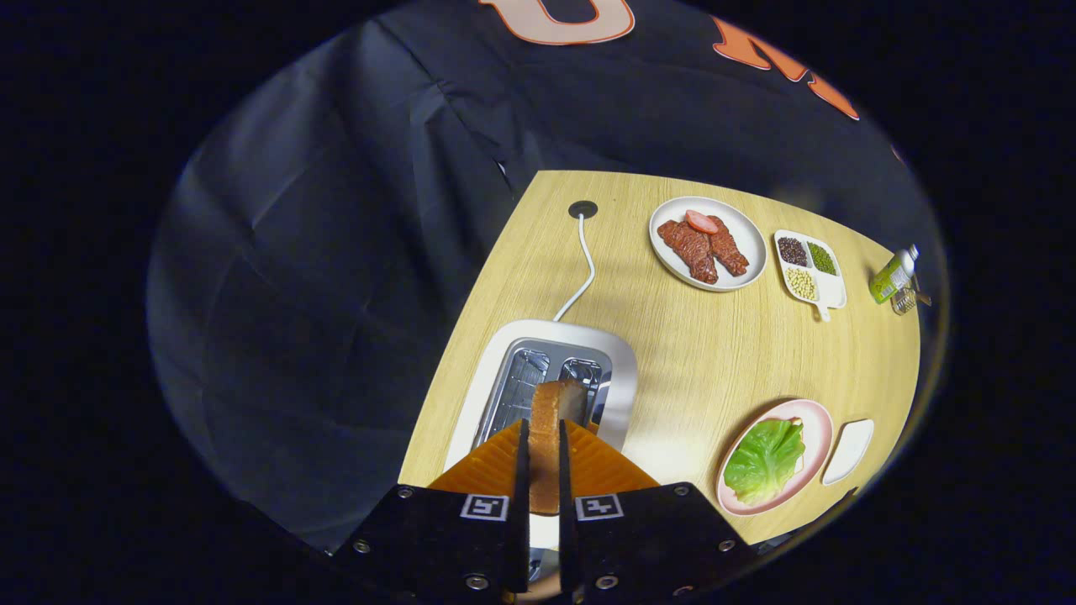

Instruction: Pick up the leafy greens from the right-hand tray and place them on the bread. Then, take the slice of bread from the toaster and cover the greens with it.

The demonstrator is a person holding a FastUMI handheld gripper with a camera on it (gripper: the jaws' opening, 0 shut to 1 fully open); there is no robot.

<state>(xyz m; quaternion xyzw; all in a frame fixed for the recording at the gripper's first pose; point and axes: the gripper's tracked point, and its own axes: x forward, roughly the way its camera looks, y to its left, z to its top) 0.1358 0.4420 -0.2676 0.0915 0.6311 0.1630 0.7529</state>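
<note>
gripper (pixel 544 441) pinching bread slice (pixel 551 420) above toaster (pixel 618 370) | leafy greens (pixel 763 460) on pink plate (pixel 820 437) | no readable writing

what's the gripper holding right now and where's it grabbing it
The gripper is shut on the slice of bread, its fingers pressing the two flat faces, edge up, above the toaster.

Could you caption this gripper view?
Hand-held gripper shut on bread slice above toaster; greens plated.
</note>
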